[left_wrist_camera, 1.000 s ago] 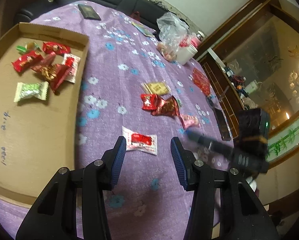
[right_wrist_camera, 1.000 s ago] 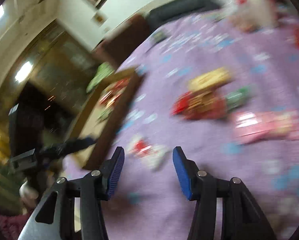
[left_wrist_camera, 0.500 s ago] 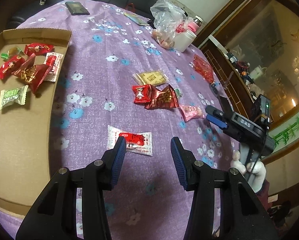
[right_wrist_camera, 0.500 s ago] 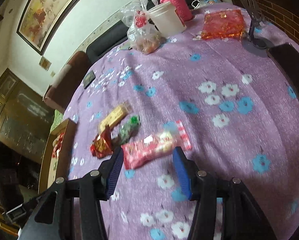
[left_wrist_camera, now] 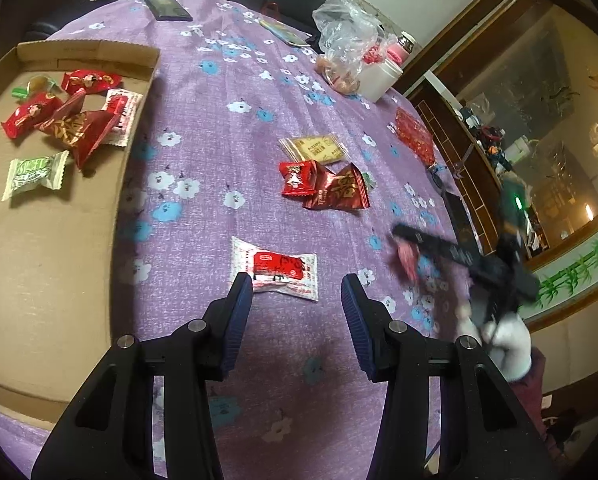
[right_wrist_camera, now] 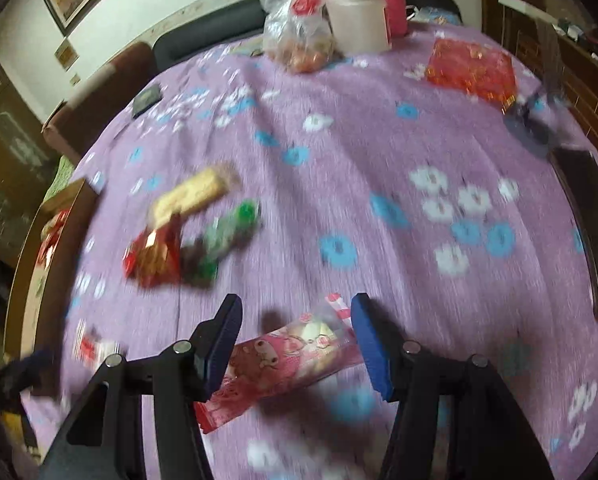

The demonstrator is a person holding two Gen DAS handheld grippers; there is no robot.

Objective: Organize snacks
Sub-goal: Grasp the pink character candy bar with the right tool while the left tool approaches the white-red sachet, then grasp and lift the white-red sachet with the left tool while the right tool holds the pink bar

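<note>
In the left wrist view my left gripper (left_wrist_camera: 298, 309) hangs open over the purple flowered cloth. A white-and-red snack packet (left_wrist_camera: 277, 270) lies flat just ahead of its fingertips, untouched. At left a cardboard tray (left_wrist_camera: 47, 248) holds several red, white and green snacks. In the right wrist view my right gripper (right_wrist_camera: 296, 320) is low over a pink cartoon snack packet (right_wrist_camera: 287, 354), which lies slantwise between the fingers. Its jaws are opening and the pads do not press on the packet. The left wrist view shows the right gripper (left_wrist_camera: 409, 242) blurred, over the pink packet (left_wrist_camera: 406, 258).
A yellow packet (left_wrist_camera: 319, 148), red packets (left_wrist_camera: 325, 188) and a green one (right_wrist_camera: 227, 236) lie mid-table. At the far side stand a plastic bag (right_wrist_camera: 299, 36), a white jar (right_wrist_camera: 359, 20) and a pink bottle (right_wrist_camera: 391, 4). A red pouch (right_wrist_camera: 471, 68) and a dark phone (right_wrist_camera: 587, 208) lie right.
My right gripper has swung round and come down over the pink packet, which now lies between its fingers, and its jaws stand wider. The left gripper has hardly moved.
</note>
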